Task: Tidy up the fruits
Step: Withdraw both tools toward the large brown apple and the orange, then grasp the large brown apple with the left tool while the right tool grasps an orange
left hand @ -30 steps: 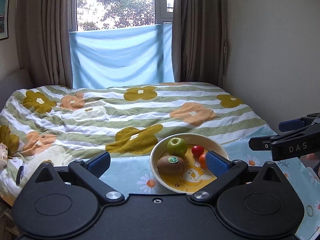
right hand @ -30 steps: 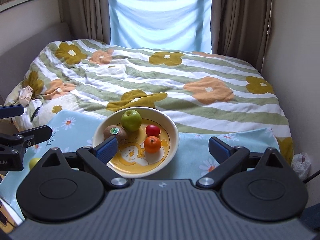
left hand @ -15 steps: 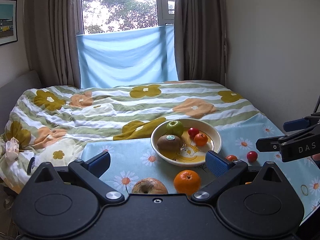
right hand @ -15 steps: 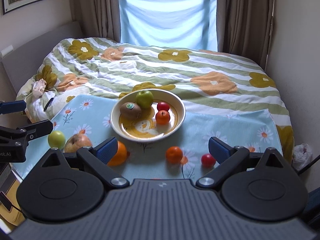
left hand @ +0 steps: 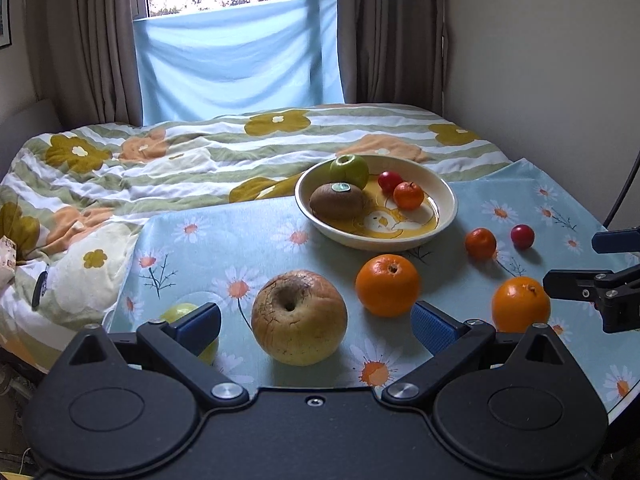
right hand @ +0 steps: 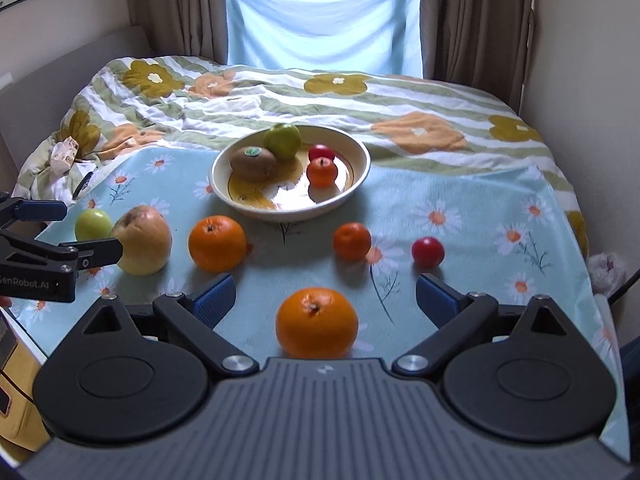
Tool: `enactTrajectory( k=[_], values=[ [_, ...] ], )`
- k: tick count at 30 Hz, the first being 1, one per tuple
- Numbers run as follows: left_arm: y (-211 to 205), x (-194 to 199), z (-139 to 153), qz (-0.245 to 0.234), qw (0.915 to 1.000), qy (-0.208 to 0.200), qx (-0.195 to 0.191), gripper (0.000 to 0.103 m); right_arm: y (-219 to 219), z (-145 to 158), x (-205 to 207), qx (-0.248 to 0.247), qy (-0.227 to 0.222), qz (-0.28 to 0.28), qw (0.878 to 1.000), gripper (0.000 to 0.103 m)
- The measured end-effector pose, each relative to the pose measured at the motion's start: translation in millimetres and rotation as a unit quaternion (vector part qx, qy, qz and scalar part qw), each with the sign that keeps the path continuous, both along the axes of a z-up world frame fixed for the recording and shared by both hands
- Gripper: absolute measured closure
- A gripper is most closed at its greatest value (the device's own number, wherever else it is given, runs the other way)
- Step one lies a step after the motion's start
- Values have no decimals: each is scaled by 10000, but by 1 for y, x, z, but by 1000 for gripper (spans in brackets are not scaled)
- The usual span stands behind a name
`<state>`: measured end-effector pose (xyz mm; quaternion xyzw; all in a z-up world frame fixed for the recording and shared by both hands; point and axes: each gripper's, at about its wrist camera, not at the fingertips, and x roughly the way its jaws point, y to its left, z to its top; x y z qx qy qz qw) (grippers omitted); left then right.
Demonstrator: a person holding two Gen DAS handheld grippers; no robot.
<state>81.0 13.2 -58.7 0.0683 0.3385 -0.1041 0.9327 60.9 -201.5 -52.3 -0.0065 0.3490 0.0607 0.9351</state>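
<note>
A cream bowl point(left hand: 442, 216) point(right hand: 360, 176) on the daisy cloth holds a kiwi point(left hand: 337, 201), a green apple point(left hand: 349, 170), a small red fruit and a small orange one. Loose on the cloth lie a wrinkled yellow apple point(left hand: 299, 317) point(right hand: 143, 240), two big oranges point(left hand: 387, 285) point(right hand: 316, 322), a small orange point(right hand: 352, 241), a red fruit point(right hand: 428, 251) and a small green apple point(right hand: 93, 224). My left gripper point(left hand: 316, 326) is open, with the wrinkled apple between its fingers. My right gripper point(right hand: 325, 301) is open around the near orange.
The daisy cloth point(right hand: 480, 208) covers a table at the foot of a bed with a flowered quilt point(right hand: 320, 92). A wall stands close on the right. Curtains and a window are behind the bed. A yellow object point(right hand: 16, 360) sits low at the left.
Both grippers have pulled back and dropped lower; the loose fruit on the cloth has come into view and now lies between the open fingers. No fruit has moved.
</note>
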Motion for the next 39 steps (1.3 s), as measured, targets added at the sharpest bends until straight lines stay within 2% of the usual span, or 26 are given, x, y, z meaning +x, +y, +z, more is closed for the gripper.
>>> enactTrajectory(
  k=[9,16,22,27,31,36,39],
  values=[
    [8,31,-31,90,9988,468,-139,7,4,-31,9,12,397,-308,9987,0],
    [10,51,-38,155,9979,598,-200,8,4,-40,16,-3,545,-374,9978,0],
    [12,61,-45,144,9961,805,-316,24,3,-44,20,27,621,-393,9973,0],
    [11,59,-45,105,9965,764,-320,25,4,-46,23,14,651,-376,9972,0],
    [10,55,-45,96,9970,730,-257,26,5,-51,27,90,764,-405,9962,6],
    [13,49,-45,42,9971,729,-220,26,7,-55,30,149,819,-406,9957,8],
    [13,47,-45,16,9973,710,-202,26,12,-58,32,147,863,-354,9955,16]
  ],
)
